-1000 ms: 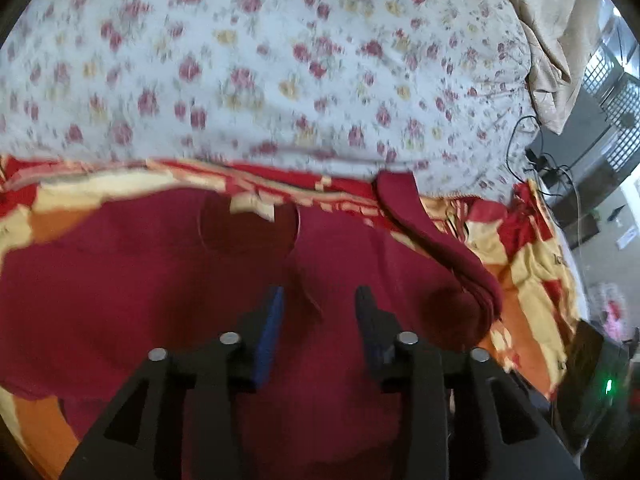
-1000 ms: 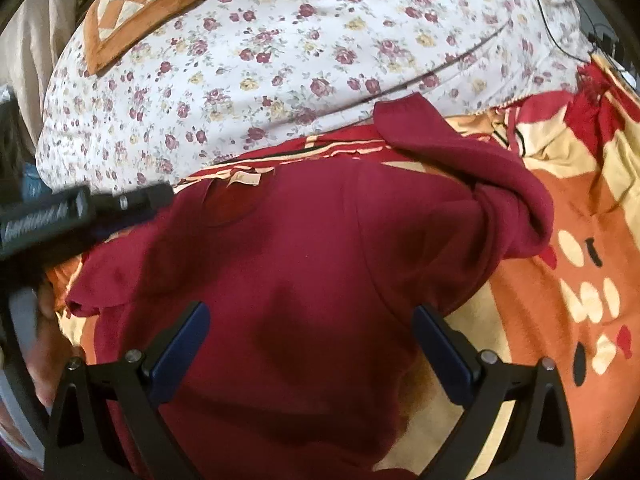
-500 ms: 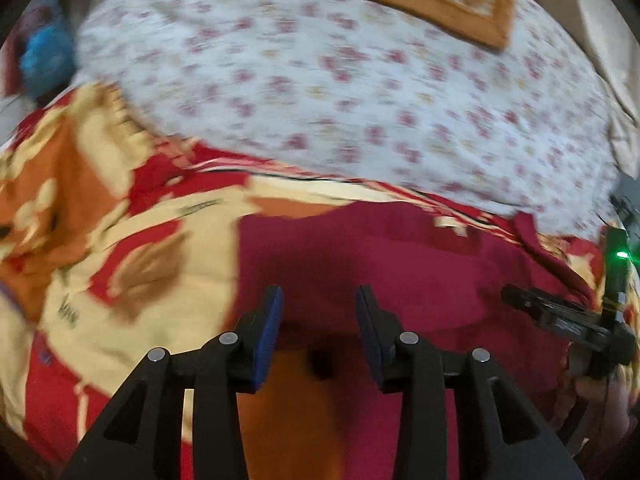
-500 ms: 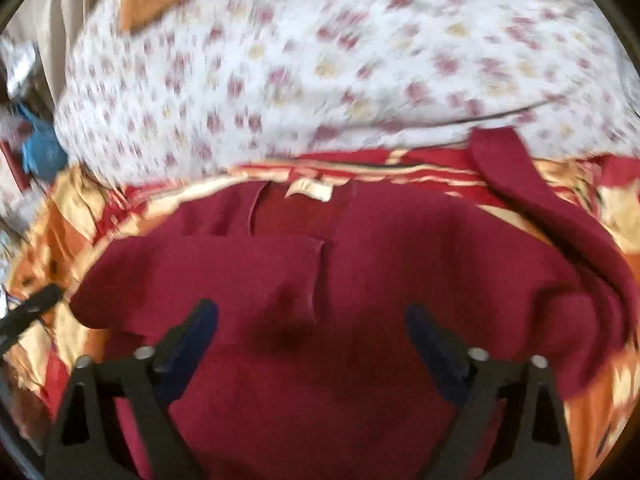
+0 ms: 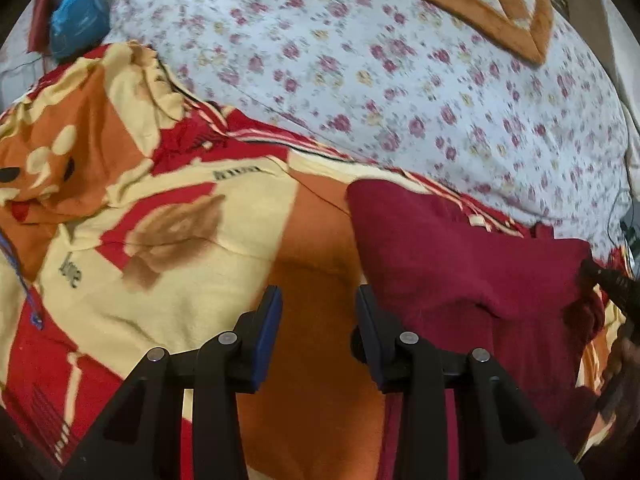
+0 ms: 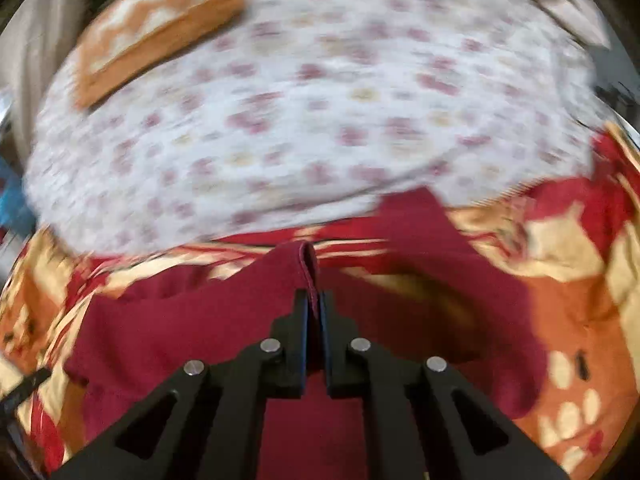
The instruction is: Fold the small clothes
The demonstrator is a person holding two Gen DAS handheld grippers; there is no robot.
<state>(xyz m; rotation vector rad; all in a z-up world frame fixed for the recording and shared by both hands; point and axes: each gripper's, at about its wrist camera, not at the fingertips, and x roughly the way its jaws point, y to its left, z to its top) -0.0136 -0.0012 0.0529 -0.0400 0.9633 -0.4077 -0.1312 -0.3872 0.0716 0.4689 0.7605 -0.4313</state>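
Note:
A dark red small garment (image 5: 460, 256) lies on a red, orange and cream blanket (image 5: 180, 220), at the right of the left wrist view. My left gripper (image 5: 318, 296) hovers just off the garment's left edge, over bare orange blanket. Its jaws are partly apart with nothing between them. In the right wrist view my right gripper (image 6: 314, 296) is shut on a raised fold of the garment (image 6: 200, 320). The fold's hemmed edge sticks up between the pads, and the rest of the cloth spreads out below. The view is blurred.
A floral white sheet (image 5: 360, 80) bulges behind the blanket, with an orange checked cushion (image 5: 480, 0) on it. A blue bag (image 5: 76, 20) sits at the far left. Cables (image 5: 624, 216) lie at the right edge. A black tool part and a hand (image 5: 616, 360) show at the right.
My right gripper went from wide open to shut on a fold of the red garment. The left wrist view swung left, off the garment and onto the blanket.

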